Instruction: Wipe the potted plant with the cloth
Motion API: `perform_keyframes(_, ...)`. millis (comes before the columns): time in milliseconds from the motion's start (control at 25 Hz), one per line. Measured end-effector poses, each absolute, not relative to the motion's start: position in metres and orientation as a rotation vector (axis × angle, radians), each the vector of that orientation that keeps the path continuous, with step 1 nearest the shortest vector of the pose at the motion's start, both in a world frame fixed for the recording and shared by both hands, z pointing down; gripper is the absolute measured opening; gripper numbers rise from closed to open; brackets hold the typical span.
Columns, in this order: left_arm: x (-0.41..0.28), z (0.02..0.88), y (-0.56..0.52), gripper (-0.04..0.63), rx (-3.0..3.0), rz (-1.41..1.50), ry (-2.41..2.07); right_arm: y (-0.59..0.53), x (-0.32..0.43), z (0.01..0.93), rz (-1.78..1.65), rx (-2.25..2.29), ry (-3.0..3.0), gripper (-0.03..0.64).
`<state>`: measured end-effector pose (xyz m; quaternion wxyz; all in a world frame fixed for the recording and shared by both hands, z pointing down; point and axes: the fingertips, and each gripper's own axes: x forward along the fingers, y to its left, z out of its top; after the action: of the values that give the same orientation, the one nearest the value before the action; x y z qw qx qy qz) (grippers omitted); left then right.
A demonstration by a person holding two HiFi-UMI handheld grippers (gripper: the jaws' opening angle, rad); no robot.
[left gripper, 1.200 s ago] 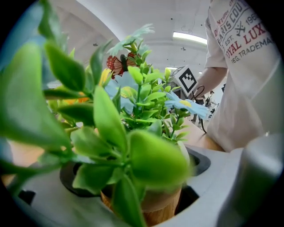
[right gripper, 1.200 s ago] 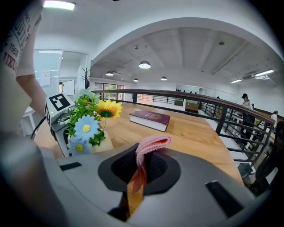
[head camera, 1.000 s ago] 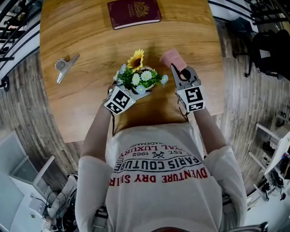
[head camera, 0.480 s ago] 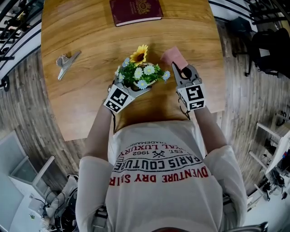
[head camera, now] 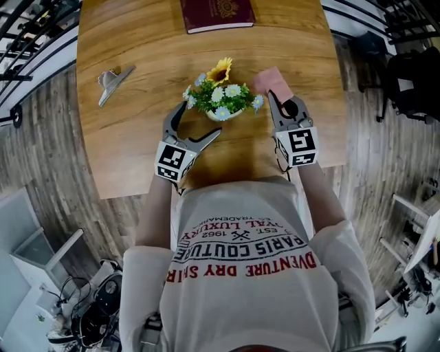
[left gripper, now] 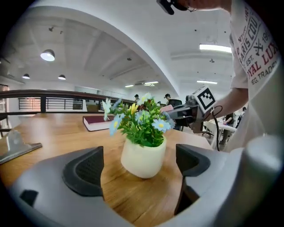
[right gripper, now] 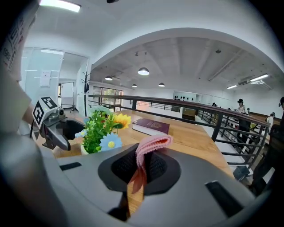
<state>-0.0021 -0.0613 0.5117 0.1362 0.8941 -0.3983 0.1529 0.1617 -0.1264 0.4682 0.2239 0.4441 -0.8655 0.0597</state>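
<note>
- Two grippers are held over a wooden counter [head camera: 130, 158], which stands on a grey plank floor [head camera: 48, 165].
- Left gripper [head camera: 201, 117]: jaws spread wide, with the potted plant [head camera: 221, 102] on the counter just ahead of the gap, clear of both jaws.
- Right gripper [head camera: 273, 97]: clamped on a pink cloth [head camera: 269, 81], just beside the plant.
- A dark red book [head camera: 216, 12] lies at the far edge and a metal clip [head camera: 113, 78] off to the left.
- A black railing [right gripper: 186, 106] and ceiling lamps [right gripper: 143, 71] frame an open hall.

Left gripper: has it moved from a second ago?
Yes. The left gripper has backed away from the potted plant, toward the table's near edge, tongs open.
</note>
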Motion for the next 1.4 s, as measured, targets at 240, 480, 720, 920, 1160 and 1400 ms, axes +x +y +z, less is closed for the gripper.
perform_keyframes(240,-0.019,0.461,-0.052,0.517,2.554,0.385,-1.297,-0.107,0.153,0.432,0.091,1.223,-2.458,0.035)
perform_keyframes(480,-0.040,0.395,-0.048,0.103,2.489,0.248,-1.641,-0.089,0.149,0.399,-0.028,1.224,-2.509,0.035)
perform_keyframes(720,-0.024,0.352,-0.035,0.017,2.599,0.300,-1.709,-0.076,0.155,0.367,-0.099,1.249,-2.586,0.035)
perform_keyframes(920,-0.013,0.336,-0.029,0.017,2.628,0.341,-1.709,-0.071,0.149,0.349,-0.154,1.201,-2.626,0.035)
perform_keyframes(1160,-0.007,0.322,-0.022,0.017,2.611,0.337,-1.735,-0.067,0.145,0.328,-0.147,1.173,-2.662,0.035)
perform_keyframes(1400,-0.001,0.314,-0.020,0.015,2.589,0.293,-1.734,-0.062,0.147,0.324,-0.162,1.149,-2.668,0.035)
